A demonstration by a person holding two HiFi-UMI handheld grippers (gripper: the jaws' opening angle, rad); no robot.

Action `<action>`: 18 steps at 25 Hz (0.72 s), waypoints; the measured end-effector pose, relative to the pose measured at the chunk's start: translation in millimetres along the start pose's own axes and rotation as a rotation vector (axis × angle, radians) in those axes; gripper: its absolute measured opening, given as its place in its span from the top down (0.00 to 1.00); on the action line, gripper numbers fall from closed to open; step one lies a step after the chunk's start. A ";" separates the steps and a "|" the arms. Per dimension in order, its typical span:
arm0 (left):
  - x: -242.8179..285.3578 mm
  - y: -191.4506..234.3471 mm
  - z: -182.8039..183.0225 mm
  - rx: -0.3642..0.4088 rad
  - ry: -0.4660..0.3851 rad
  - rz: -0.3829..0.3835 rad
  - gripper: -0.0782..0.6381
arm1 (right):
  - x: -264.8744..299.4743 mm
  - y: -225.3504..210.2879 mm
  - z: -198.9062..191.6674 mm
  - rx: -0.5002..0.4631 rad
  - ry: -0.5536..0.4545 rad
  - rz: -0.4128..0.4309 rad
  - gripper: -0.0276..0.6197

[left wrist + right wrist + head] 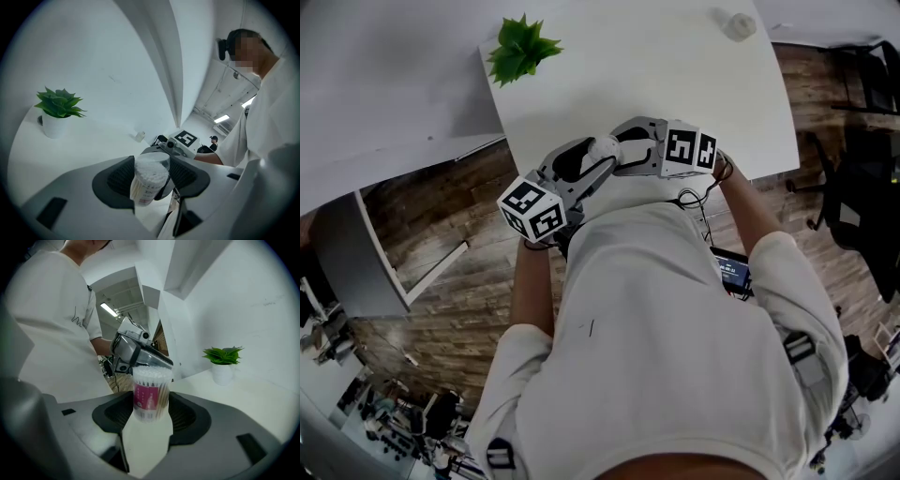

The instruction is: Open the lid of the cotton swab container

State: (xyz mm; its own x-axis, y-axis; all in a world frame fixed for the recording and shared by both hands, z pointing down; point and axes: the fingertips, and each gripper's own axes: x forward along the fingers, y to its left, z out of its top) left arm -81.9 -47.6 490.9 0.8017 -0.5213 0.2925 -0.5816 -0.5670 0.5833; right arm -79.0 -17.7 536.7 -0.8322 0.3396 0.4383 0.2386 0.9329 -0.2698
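Observation:
A clear round cotton swab container [151, 394] with a pink label is held up between both grippers over the near edge of the white table [675, 75]. My right gripper [151, 411] is shut on its labelled body. My left gripper [151, 178] comes from the opposite side and is shut on the container's top end, where the clear lid [153, 161] sits over the white swab heads. The lid looks seated on the container. In the head view the left gripper [602, 150] and the right gripper [628, 141] meet tip to tip, and the container is hidden between them.
A small potted plant [523, 47] stands at the table's far left corner. A small round clear object [737, 25] lies at the far right. A black office chair [862, 187] stands on the wood floor to the right. The person's body fills the near side.

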 end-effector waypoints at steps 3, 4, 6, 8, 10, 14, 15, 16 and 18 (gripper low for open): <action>0.4 5.0 0.2 -0.050 -0.015 0.010 0.55 | 2.2 -2.7 2.4 -0.007 0.001 -0.041 0.60; 0.9 6.3 -1.0 -0.060 -0.011 0.015 0.55 | 3.3 -3.7 0.6 -0.013 0.007 -0.055 0.60; 1.9 8.9 -2.8 -0.077 -0.005 0.026 0.55 | 5.8 -6.3 -3.4 -0.034 0.022 -0.090 0.60; 3.3 10.3 -2.4 -0.081 -0.004 0.035 0.54 | 6.9 -9.3 -5.1 -0.054 0.027 -0.126 0.61; 5.0 10.8 -0.8 -0.068 0.002 0.046 0.53 | 6.5 -12.0 -4.8 -0.069 0.022 -0.156 0.61; 5.0 14.5 11.0 -0.018 0.001 0.095 0.52 | 5.6 -15.3 -10.1 -0.101 0.045 -0.192 0.61; 5.0 15.3 14.6 -0.007 -0.003 0.106 0.52 | 5.8 -14.4 -11.2 -0.104 0.047 -0.194 0.61; 5.4 15.9 17.8 0.001 -0.006 0.112 0.53 | 6.0 -13.1 -11.6 -0.102 0.046 -0.195 0.61; 6.7 18.2 22.7 0.012 -0.010 0.118 0.53 | 8.2 -10.2 -11.8 -0.098 0.038 -0.190 0.61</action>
State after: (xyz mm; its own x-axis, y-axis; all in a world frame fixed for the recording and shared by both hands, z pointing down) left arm -90.2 -75.9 486.2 0.7263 -0.5911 0.3508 -0.6733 -0.5089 0.5363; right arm -82.4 -23.0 553.2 -0.8479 0.1590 0.5058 0.1280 0.9871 -0.0957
